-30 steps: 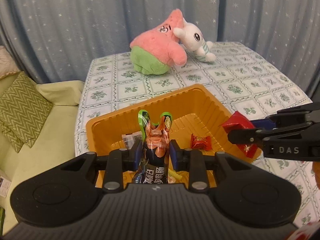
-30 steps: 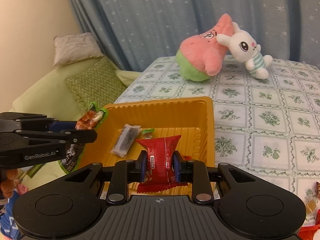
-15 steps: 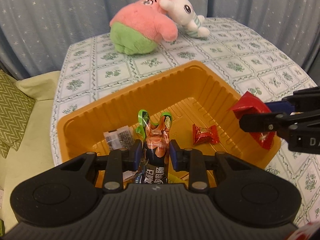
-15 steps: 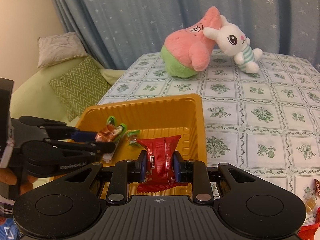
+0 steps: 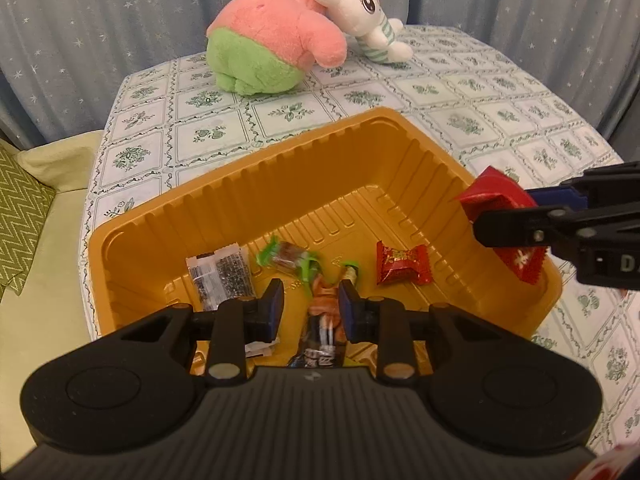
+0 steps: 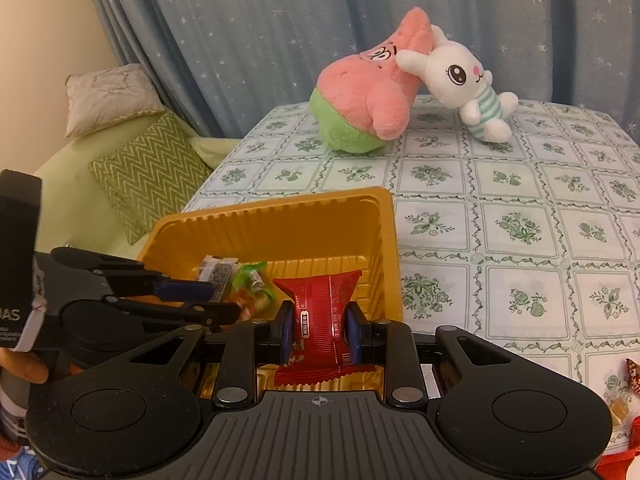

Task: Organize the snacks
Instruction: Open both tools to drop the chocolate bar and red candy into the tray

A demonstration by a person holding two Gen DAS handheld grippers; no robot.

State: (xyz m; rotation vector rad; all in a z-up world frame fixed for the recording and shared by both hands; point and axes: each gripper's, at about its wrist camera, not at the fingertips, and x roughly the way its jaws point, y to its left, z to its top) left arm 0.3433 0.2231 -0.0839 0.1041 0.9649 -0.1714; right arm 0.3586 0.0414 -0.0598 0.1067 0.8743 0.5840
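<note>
— What crowded the orange tray (image 5: 280, 184) on the desk (image 5: 500, 112)?

— Behind it lay a pink star plush (image 5: 276, 36) with a white rabbit plush (image 5: 360, 4) leaning on it. Inside were a black-and-white sachet (image 5: 222, 276), a small red candy (image 5: 402, 268) and a green-ended candy (image 5: 288, 260). The right tool (image 5: 508, 212) reached over the tray's right rim.

— And each tool?

— The right tool pinched a red packet (image 6: 320, 320) above the tray's near edge. The left tool (image 5: 311, 304) hung low inside the tray, its jaws narrowly apart, with an orange-and-dark packet (image 5: 326, 312) against the right pad. It was blurred, so I could not tell whether it was gripped.

— Anything only the right camera caught?

— A zigzag cushion (image 6: 152, 176), fingers (image 6: 24, 368) holding the left tool, and loose sweets (image 6: 636, 372) at the desk's right edge.

— Changes?

— The left tool had sunk deeper into the tray. The green-ended candy, upright between its jaws before, lay on the tray floor.
</note>
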